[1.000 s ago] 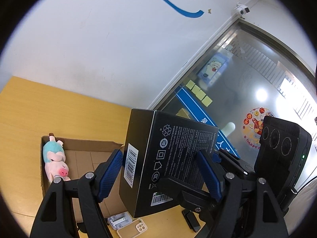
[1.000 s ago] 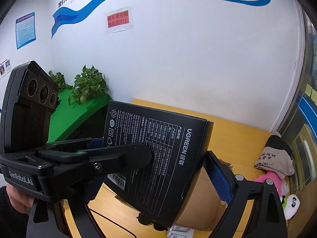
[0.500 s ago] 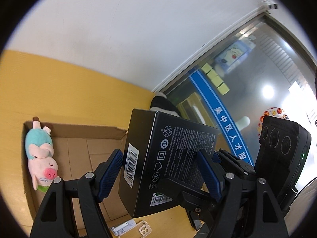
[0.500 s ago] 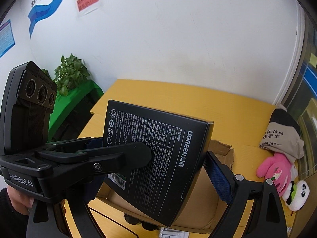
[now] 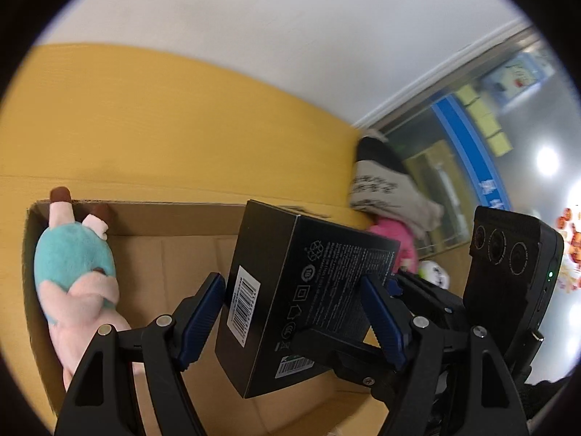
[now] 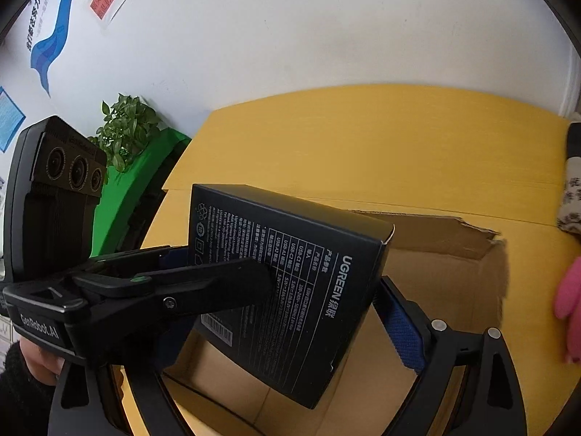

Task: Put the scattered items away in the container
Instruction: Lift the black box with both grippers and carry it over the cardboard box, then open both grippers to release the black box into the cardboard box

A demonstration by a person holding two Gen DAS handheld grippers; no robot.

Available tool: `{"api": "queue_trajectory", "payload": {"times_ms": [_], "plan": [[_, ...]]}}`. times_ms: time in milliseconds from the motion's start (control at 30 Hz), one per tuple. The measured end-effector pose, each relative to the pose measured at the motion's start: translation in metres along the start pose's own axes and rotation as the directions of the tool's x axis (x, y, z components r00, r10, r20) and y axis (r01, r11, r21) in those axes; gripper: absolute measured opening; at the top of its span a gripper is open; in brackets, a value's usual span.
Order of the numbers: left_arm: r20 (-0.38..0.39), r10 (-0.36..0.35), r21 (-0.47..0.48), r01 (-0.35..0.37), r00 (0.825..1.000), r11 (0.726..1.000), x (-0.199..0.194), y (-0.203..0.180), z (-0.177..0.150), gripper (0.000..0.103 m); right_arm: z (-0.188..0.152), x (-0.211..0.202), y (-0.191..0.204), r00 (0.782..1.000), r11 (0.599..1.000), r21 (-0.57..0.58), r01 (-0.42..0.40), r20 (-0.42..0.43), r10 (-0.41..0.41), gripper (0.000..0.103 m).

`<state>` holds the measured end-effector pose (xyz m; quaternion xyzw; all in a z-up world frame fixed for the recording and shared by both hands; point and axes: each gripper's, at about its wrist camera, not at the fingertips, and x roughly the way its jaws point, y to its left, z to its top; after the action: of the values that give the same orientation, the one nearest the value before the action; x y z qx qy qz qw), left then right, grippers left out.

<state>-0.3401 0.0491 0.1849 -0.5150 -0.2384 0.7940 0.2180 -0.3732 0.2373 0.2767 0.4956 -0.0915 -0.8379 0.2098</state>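
**Black box held by both claws over the open carton**

A black box (image 5: pixel 312 290) printed with white text and barcodes is gripped from two sides. The left claw (image 5: pixel 294 319) is clenched across its width, one blue pad (image 5: pixel 203 312) against the barcode side and the other against the printed face. In the right wrist view the same box (image 6: pixel 290 283) is seen tilted, one corner low, with the right claw (image 6: pixel 290 312) closed on it; one blue pad (image 6: pixel 403 330) is pressed at its edge beside the brand name, while the other finger is hidden behind the left claw's black arm, which is laid across the printed face.

The box is held above the open cardboard carton (image 5: pixel 174 218), its lower end down between the walls; whether the carton floor is touched cannot be told. A pink and teal plush pig (image 5: pixel 80 283) is lying inside the carton against its left wall. The carton (image 6: pixel 454 239) is standing on the yellow surface (image 6: pixel 363 138). Just outside it, a grey and black cloth item (image 5: pixel 385 189) and a pink plush toy (image 5: pixel 395 236) are lying on the surface
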Motion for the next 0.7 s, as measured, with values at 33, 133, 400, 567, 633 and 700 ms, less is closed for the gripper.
{"api": "queue_trajectory", "payload": {"times_ms": [33,133,400,567,633,700], "plan": [[-0.013,0.015,-0.014,-0.015,1.0,1.0,0.011,0.008,0.002,0.076,0.001,0.015,-0.009,1.0,1.0,-0.003,-0.022,-0.012,0.022,0.096],[-0.05,0.051,-0.051,-0.054,0.997,0.997,0.04,0.029,0.005,0.076,0.002,0.054,-0.034,0.996,0.997,0.016,-0.074,-0.055,0.075,0.095],[-0.1,0.166,-0.114,-0.177,0.981,0.978,0.076,0.069,0.002,0.076,-0.006,0.137,-0.069,0.97,0.981,0.089,-0.172,-0.161,0.184,0.095],[-0.115,0.234,-0.11,-0.246,0.966,0.963,0.081,0.068,0.011,0.075,-0.007,0.159,-0.073,0.96,0.964,0.137,-0.228,-0.133,0.246,0.098],[-0.131,0.243,-0.105,-0.258,0.961,0.961,0.083,0.066,0.012,0.073,-0.008,0.161,-0.074,0.961,0.963,0.158,-0.219,-0.135,0.241,0.1],[-0.129,0.27,-0.101,-0.284,0.954,0.954,0.076,0.061,0.011,0.073,-0.008,0.154,-0.071,0.966,0.967,0.164,-0.194,-0.14,0.217,0.101]]}}
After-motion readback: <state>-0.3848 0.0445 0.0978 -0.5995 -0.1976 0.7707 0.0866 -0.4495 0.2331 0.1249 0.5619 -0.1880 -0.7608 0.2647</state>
